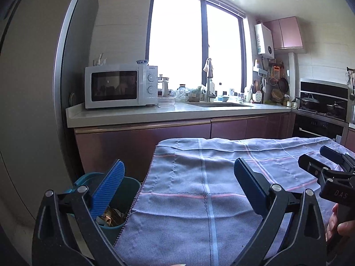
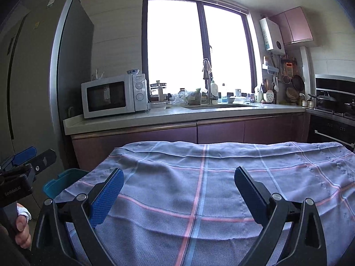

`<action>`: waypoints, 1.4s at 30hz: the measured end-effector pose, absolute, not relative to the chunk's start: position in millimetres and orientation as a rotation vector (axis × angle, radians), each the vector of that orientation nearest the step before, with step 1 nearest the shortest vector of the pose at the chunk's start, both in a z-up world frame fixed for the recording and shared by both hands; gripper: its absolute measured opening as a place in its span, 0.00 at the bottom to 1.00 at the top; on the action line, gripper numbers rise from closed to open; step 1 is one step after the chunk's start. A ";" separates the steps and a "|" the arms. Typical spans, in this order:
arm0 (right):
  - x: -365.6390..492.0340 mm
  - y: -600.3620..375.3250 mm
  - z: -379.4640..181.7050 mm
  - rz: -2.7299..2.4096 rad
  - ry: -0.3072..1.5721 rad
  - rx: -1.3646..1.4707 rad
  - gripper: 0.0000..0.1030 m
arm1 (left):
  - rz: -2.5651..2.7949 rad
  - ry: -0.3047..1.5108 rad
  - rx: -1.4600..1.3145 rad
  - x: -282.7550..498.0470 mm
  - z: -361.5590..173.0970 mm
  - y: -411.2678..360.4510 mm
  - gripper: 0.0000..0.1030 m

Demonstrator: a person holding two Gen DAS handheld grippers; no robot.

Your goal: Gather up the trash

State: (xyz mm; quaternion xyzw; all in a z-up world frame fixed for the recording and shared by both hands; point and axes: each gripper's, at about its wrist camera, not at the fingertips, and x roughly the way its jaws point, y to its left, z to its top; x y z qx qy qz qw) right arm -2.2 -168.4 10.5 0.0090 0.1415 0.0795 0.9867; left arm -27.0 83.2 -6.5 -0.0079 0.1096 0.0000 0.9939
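Note:
A teal trash bin [image 1: 129, 190] stands on the floor at the left edge of the cloth-covered table [image 1: 199, 177], with shiny golden wrappers [image 1: 111, 218] inside it. My left gripper [image 1: 179, 177] is open and holds nothing; its left finger hangs over the bin, its right finger over the cloth. In the right wrist view my right gripper [image 2: 178, 181] is open and empty above the checked cloth [image 2: 221, 177], and the bin's rim [image 2: 60, 182] shows at the cloth's left corner. Each gripper shows at the edge of the other's view, the right one [image 1: 328, 161] and the left one [image 2: 28, 157].
A tall grey fridge [image 1: 33, 88] stands to the left. Behind the table runs a kitchen counter [image 1: 177, 113] with a white microwave [image 1: 121, 86], a sink and tap, jars and bottles. A stove with pots [image 2: 332, 104] is at the right. A person's hand [image 2: 22, 230] holds the left gripper's handle.

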 end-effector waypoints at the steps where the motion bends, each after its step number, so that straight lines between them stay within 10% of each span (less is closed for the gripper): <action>1: -3.4 -167.9 11.8 0.158 0.280 0.018 0.94 | -0.001 0.218 -0.014 -27.2 -6.2 82.4 0.95; 42: -6.5 -169.7 20.0 0.170 0.277 0.005 0.94 | -0.010 0.182 -0.038 -29.7 -5.5 80.6 0.94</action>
